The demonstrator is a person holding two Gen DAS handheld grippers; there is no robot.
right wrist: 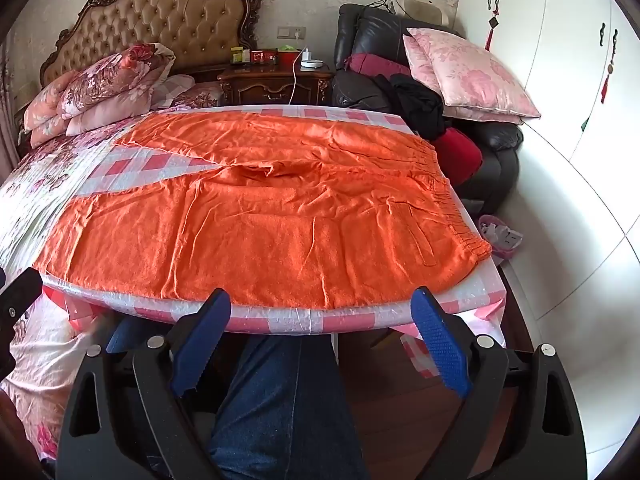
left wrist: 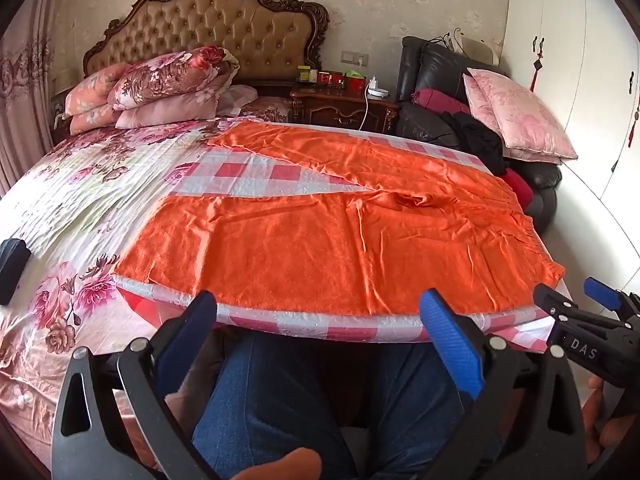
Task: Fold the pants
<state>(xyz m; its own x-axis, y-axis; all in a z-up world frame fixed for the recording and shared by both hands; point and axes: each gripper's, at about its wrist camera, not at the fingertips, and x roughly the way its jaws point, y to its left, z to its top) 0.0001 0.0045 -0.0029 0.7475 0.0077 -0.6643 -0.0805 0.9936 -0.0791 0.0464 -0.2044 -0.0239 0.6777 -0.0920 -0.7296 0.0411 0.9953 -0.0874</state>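
Two grippers, both with jaws spread wide and nothing between them.

Left gripper [left wrist: 320,344]: blue-padded fingers [left wrist: 452,344] hang over the person's jeans-clad legs [left wrist: 260,400], short of the near edge of the board. Just beyond its fingertips lies one trouser leg of the orange pants [left wrist: 320,248].

Right gripper [right wrist: 322,334]: jaws likewise released, tips at the near edge of the board, one denim knee [right wrist: 276,400] below them. To the right of its jaws, wooden floor [right wrist: 400,408].

Orange pants: spread flat, unfolded, directly ahead of both sets of jaws; elastic waistband [right wrist: 460,216] ahead and right of the right jaws, the two legs running off to the left and forking apart ahead of the left jaws.

Checked pink-and-white board cover [left wrist: 256,172]: under the pants, showing in the fork and along the near rim.

Floral bedspread [left wrist: 80,184]: left of the left jaws. Stacked floral pillows [left wrist: 160,88] and tufted headboard [left wrist: 208,24]: far ahead, left.

Carved nightstand [right wrist: 276,82]: far ahead, centre. Black leather armchair [right wrist: 492,152] with pink cushion [right wrist: 472,72]: far ahead, right. White wardrobe doors [right wrist: 560,48]: far right.
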